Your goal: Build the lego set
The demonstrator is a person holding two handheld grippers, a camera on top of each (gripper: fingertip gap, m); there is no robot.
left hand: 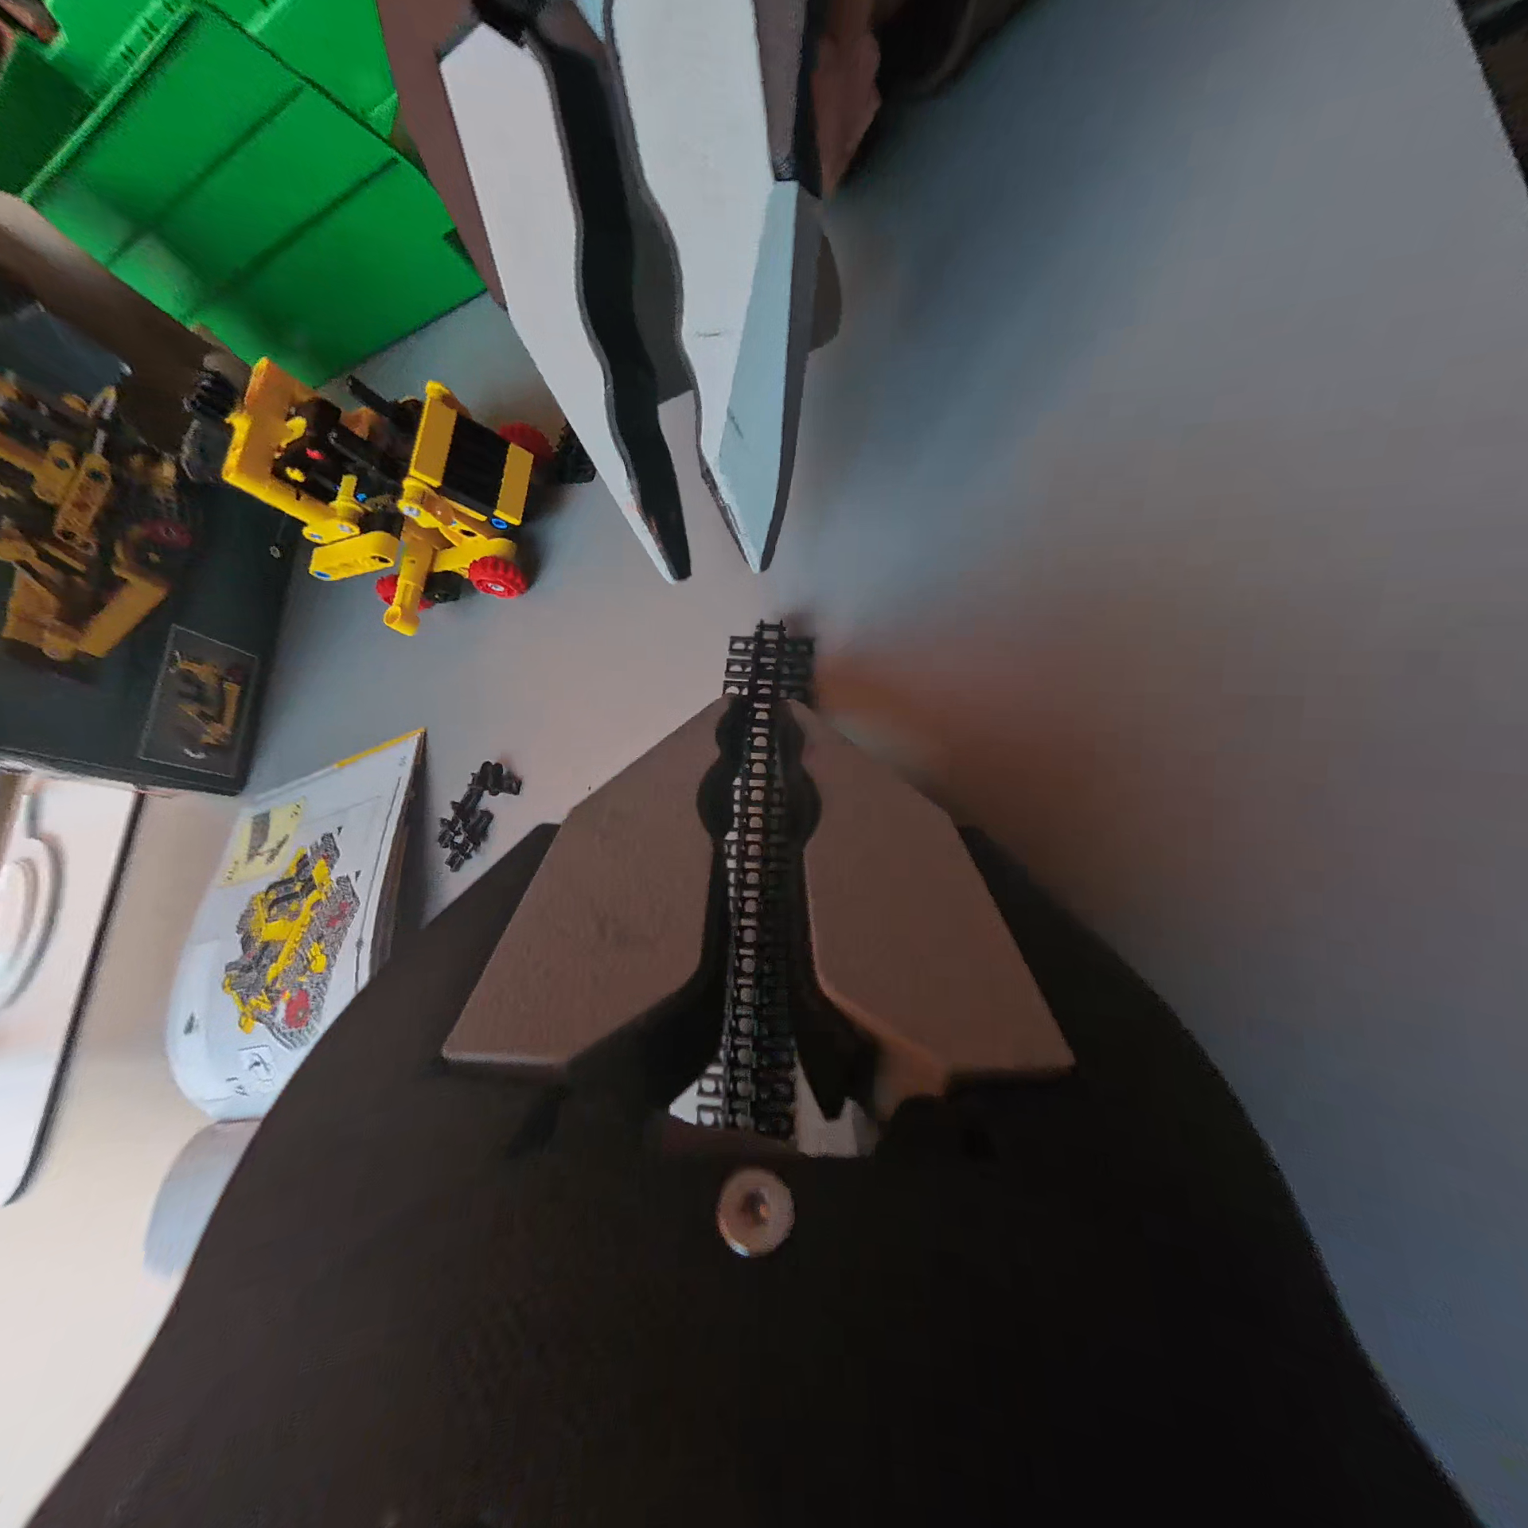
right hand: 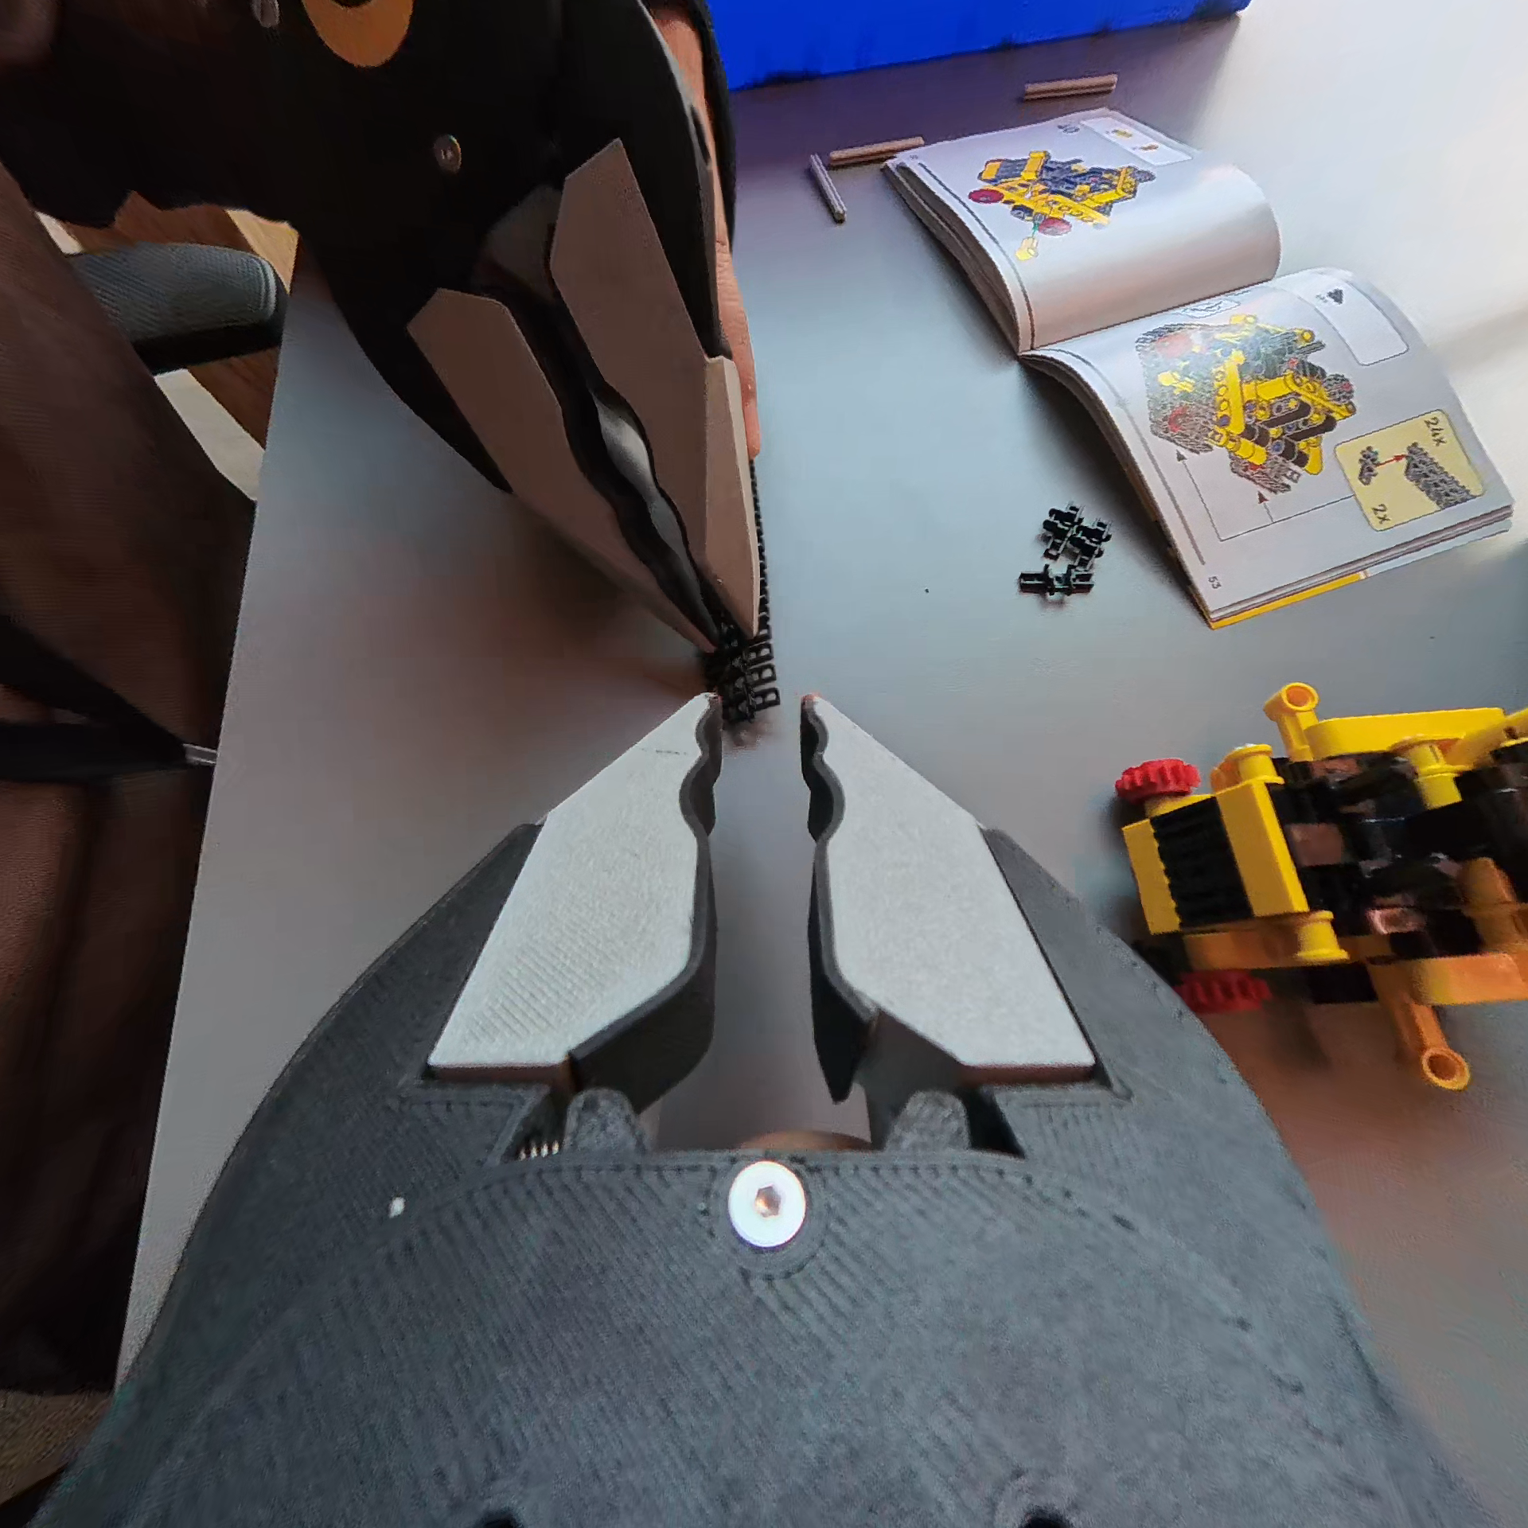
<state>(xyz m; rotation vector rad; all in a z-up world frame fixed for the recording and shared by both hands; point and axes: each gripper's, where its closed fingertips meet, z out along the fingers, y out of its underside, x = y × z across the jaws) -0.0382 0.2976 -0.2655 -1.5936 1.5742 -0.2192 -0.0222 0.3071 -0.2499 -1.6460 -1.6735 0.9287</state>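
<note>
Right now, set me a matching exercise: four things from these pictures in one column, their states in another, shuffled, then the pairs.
Things
1. left gripper
2. right gripper
3. loose black links
4. instruction booklet

States
A. lying open on the table
B. shut on the black track chain
C. open, holding nothing
D. small pile beside the booklet

Pairs: 1-B, 2-C, 3-D, 4-A

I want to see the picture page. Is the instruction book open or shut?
Open: the instruction book lies spread on the table, pages showing.
</note>
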